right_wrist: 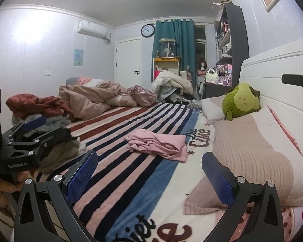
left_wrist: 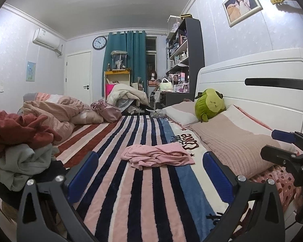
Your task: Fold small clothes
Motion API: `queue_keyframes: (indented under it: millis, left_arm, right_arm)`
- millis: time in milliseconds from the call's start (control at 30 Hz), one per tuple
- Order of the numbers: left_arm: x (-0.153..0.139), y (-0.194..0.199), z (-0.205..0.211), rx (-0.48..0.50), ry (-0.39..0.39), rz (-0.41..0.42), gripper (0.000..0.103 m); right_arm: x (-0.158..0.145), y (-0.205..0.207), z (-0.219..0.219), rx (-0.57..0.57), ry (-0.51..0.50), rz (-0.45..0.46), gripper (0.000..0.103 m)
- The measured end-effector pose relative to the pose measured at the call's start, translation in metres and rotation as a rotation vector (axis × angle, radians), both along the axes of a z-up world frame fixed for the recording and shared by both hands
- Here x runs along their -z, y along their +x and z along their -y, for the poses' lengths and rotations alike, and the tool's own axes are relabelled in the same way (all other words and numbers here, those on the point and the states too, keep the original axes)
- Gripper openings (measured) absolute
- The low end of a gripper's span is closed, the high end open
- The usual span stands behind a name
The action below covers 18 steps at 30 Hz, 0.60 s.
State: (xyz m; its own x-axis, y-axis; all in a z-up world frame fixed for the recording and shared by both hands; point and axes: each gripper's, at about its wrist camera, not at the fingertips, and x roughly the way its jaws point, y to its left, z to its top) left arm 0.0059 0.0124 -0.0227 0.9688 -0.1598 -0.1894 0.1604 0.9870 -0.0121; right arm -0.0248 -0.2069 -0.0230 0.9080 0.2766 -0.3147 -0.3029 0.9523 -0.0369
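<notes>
A small pink garment lies crumpled on the striped blanket, out ahead of both grippers. My left gripper is open, its blue pads wide apart, nothing between them. My right gripper is open too and holds nothing. The garment sits just beyond the fingertips in each wrist view. The right gripper's fingers show at the right edge of the left wrist view. The left gripper's blue fingers appear at the left of the right wrist view, held by a hand.
A heap of clothes, red on top, sits at the left. A rumpled pink duvet lies beyond it. Pillows and a green plush toy line the white headboard on the right.
</notes>
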Motion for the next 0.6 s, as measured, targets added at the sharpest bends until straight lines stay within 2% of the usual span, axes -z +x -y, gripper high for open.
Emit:
queue_keyframes:
  millis: [367,467,600]
  left_arm:
    - [-0.005,-0.011,-0.003,-0.002,-0.005,0.014,0.102]
    - [-0.005,-0.016,-0.004,0.028,-0.008,0.009,0.102]
    - [-0.007,-0.021,-0.007,0.011,-0.020,0.020,0.102]
  right_arm:
    - [-0.008,-0.014,0.000,0.002,-0.010,0.016,0.103]
    - [-0.008,-0.014,0.000,0.000,-0.006,0.017,0.103]
    - [-0.011,-0.018,0.001,0.001,-0.003,0.020,0.103]
